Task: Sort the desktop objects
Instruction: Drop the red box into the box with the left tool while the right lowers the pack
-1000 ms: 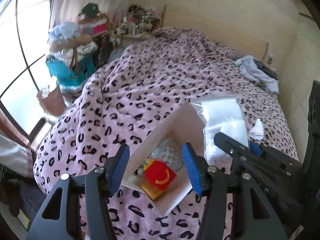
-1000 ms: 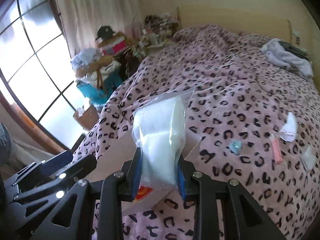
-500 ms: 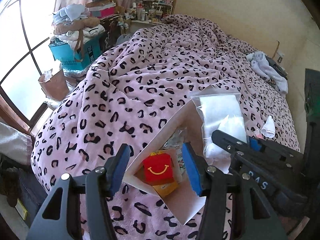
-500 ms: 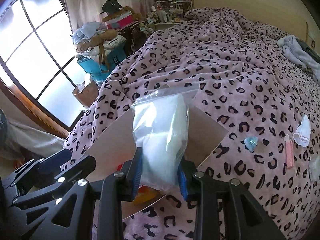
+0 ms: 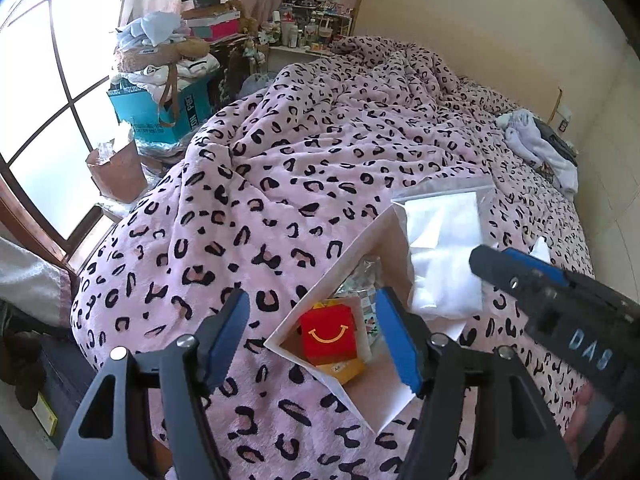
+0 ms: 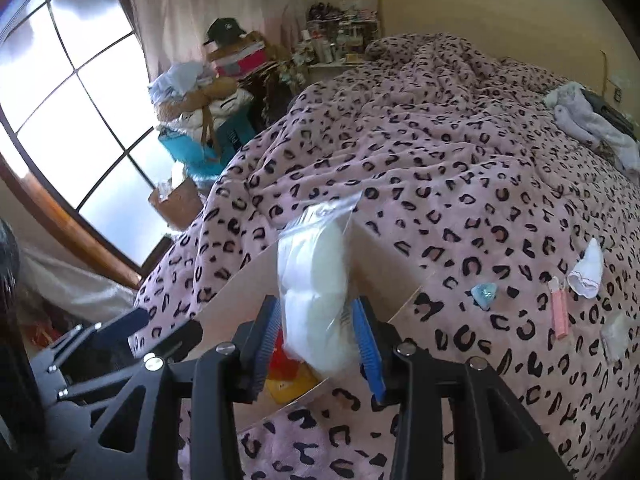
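A white cardboard box [image 5: 362, 248] lies open on the pink leopard blanket; it also shows in the right wrist view [image 6: 256, 284]. Inside lie a red smiley carton [image 5: 328, 336], a yellow item [image 5: 344, 368] and a clear wrapper [image 5: 362, 276]. My left gripper [image 5: 316, 340] is open, its fingers straddling the box's near corner. My right gripper [image 6: 316, 340] stands around a clear zip bag of white stuff [image 6: 316, 292] over the box, and its jaws have widened; the bag also shows in the left wrist view [image 5: 444, 256].
On the blanket to the right lie a blue trinket [image 6: 484, 296], a pink strip [image 6: 560, 314], a small white sock [image 6: 588, 268] and a clear packet [image 6: 616, 338]. White clothes [image 6: 580, 120] sit far right. Cluttered boxes [image 5: 160, 108] stand by the window.
Both grippers have come closer over the box. The right gripper's jaws have widened around the zip bag, which has tilted and sunk toward the box.
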The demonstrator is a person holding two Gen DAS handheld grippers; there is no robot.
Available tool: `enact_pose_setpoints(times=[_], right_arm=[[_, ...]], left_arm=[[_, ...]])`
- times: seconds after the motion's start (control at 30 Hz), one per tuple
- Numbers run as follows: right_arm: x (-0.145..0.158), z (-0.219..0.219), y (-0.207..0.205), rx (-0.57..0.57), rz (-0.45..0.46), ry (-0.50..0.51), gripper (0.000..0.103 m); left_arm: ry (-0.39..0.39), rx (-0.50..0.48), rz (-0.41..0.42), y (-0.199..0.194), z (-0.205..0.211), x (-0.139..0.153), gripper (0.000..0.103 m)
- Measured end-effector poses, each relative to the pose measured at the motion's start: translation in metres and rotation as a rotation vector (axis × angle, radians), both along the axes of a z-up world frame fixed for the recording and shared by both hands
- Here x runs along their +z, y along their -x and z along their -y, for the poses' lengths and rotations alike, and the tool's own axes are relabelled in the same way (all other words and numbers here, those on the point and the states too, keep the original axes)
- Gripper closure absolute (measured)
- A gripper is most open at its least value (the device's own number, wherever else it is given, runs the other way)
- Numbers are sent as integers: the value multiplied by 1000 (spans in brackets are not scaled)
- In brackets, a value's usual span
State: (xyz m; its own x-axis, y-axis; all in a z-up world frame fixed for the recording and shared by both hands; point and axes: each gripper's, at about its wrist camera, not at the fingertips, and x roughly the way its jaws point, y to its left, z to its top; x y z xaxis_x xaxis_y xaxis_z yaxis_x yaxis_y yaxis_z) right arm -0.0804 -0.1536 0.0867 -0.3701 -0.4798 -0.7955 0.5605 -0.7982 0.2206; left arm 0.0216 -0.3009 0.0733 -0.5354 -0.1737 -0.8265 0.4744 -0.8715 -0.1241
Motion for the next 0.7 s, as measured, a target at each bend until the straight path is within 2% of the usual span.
enact_pose_setpoints(times=[0.13, 0.23, 0.33, 0.53, 0.63, 0.7], right_arm=[[-3, -3, 4, -26, 0, 17, 64], [-15, -3, 13, -74, -9, -14, 64], [-25, 2, 18, -66, 6, -23, 64], [-40, 16, 10, -19, 26, -73, 64], [-37, 15, 4, -19, 18, -75, 64], [-27, 8, 1, -37, 6, -39, 64]], left_arm=[[0, -2, -4, -3, -2, 3, 36], [-1, -2, -7, -6, -3, 5, 35], [-1, 0, -10, -9, -3, 6, 30], [2, 2, -11, -14, -3, 6, 29], [2, 3, -13, -17, -2, 7, 29], [0, 5, -17, -18, -1, 8, 29]])
